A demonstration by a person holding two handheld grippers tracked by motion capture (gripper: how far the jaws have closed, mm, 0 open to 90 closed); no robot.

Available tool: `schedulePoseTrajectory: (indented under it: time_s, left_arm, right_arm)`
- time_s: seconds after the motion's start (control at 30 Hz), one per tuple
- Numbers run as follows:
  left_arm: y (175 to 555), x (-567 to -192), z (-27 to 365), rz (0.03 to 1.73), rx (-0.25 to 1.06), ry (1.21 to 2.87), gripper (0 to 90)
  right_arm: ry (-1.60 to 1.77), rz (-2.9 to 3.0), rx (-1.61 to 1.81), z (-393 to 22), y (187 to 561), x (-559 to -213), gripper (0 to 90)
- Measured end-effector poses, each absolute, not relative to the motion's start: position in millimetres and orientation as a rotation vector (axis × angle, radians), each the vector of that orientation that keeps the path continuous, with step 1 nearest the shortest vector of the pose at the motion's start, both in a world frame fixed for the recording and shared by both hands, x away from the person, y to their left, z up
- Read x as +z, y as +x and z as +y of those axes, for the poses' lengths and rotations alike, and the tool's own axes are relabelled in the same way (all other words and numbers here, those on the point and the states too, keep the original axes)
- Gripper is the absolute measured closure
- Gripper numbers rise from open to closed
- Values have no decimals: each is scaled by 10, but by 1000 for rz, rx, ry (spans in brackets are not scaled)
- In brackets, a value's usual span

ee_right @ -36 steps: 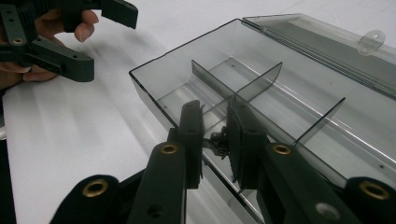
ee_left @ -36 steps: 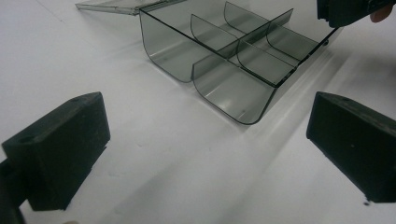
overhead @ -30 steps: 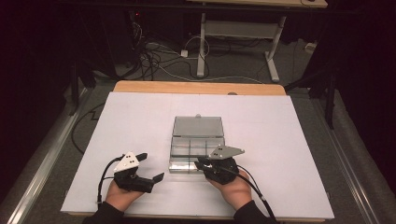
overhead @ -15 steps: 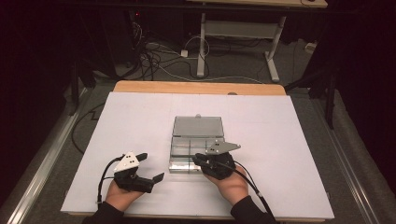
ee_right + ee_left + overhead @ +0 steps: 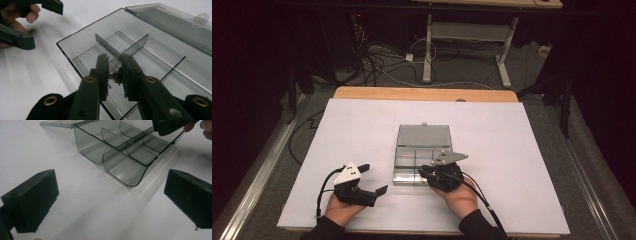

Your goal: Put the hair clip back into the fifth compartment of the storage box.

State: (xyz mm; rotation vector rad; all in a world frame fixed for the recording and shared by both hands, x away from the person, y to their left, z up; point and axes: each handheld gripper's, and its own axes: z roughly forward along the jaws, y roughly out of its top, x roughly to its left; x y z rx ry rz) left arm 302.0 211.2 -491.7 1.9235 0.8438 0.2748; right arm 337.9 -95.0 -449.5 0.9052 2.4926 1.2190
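An open, smoky clear plastic box [image 5: 422, 159] lies mid-table, its lid [image 5: 423, 135] folded flat behind it. Thin dividers [image 5: 130, 46] split it into compartments. My right gripper [image 5: 115, 67] reaches down into the near part of the box [image 5: 82, 53], beside a divider. Its jaws are nearly together on a small dark piece [image 5: 116, 75] whose kind I cannot make out. In the high view the right gripper [image 5: 426, 173] sits at the box's front edge. My left gripper [image 5: 373, 178] rests on the table left of the box [image 5: 120, 167], open [image 5: 110, 197] with nothing between its jaws.
A white sheet [image 5: 522, 150] covers the table, with a strip of wooden top [image 5: 362, 93] at the far edge. Cables trail from both grippers toward the near edge. Beyond the table are a dark floor, loose wires and a desk frame [image 5: 462, 35].
The right gripper has shifted slightly left along the box's front edge, jaws unchanged. The left gripper has stayed put.
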Motion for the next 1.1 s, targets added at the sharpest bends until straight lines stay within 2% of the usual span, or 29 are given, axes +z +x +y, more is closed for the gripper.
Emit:
schedulePoseTrajectory:
  time_s: [0.13,0.3,0.57,1.1]
  left_arm:
    - [3020,-4917,2113,843,274,1922,0]
    - [3020,-4917,2114,843,273,1923,0]
    - [3019,-4917,2116,843,273,1921,0]
    - [3020,-4917,2118,842,271,1920,0]
  right_arm:
    - [911,2496,1218,-958,3379,-4506,764]
    - [926,2496,1243,-985,3383,-4481,668]
    - [939,2465,1272,-1113,3331,-4422,638]
    - [989,2371,1314,-1618,3145,-4411,556]
